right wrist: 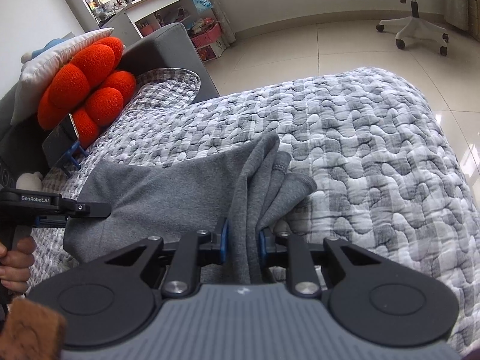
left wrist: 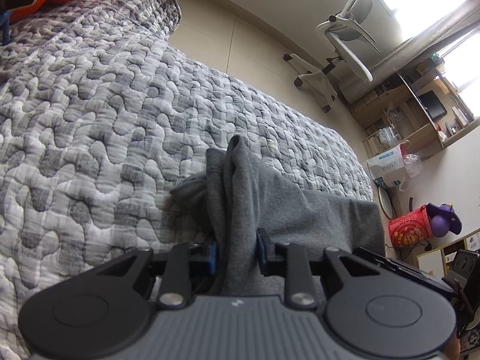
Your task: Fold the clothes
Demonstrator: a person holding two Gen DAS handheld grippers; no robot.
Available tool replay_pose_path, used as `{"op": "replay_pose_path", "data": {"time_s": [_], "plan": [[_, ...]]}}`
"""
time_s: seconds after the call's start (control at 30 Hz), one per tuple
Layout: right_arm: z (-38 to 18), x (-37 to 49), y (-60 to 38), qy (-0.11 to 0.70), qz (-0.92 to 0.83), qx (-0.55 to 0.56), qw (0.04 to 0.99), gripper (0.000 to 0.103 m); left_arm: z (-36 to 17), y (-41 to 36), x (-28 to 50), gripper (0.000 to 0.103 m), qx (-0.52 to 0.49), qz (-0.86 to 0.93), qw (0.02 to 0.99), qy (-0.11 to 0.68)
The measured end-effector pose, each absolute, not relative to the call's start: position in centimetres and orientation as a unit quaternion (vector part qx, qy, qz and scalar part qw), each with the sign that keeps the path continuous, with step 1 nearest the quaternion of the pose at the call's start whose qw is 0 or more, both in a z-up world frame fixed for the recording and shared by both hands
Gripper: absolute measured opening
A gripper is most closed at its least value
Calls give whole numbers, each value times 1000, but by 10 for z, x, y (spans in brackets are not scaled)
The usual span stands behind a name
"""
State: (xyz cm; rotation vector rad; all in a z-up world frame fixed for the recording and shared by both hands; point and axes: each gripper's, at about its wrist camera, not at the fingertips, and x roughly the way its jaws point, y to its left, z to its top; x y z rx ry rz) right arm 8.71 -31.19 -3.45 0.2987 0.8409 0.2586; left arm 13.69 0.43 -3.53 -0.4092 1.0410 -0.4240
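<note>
Grey knit garment (right wrist: 168,192), bunched near the quilted bed's (right wrist: 375,150) foot edge; left tool (left wrist: 237,250) and right tool (right wrist: 243,240) each clamped on gathered folds. Judged mid-fold: next calls for carrying both pinched edges evenly across the panel

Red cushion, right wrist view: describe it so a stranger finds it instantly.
Start at the bed's grey patchwork quilt and follow it to the dark grey headboard at upper left. Leaning there is the bright red knitted cushion, built of bulging round lobes like a flower. The white pillow behind it is flat and pale.
</note>
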Motion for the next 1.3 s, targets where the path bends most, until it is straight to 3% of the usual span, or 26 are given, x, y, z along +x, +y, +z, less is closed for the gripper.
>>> {"op": "replay_pose_path", "data": {"time_s": [0.13, 0.43, 0.8, 1.03, 1.3], "plan": [[-36, 87, -305, 405, 121, 120, 898, 22, -23, -16, 124, 24, -110, -187, 858, 466], [-38, 89, -296, 401, 117, 95, 903, 22, -11, -103, 74, 24, 179, -116, 917, 338], [-40, 88, -293, 397, 117, 84, 907, 23, -25, -127, 63, 26, 259, -58, 913, 310], [-39, 90, -290, 400, 114, 77, 906, 23, -19, -113, 72, 28, 194, -71, 916, 344], [-37, 94, -298, 408, 115, 111, 899, 23, -26, -4, 128, 40, -134, -149, 851, 486]]}}
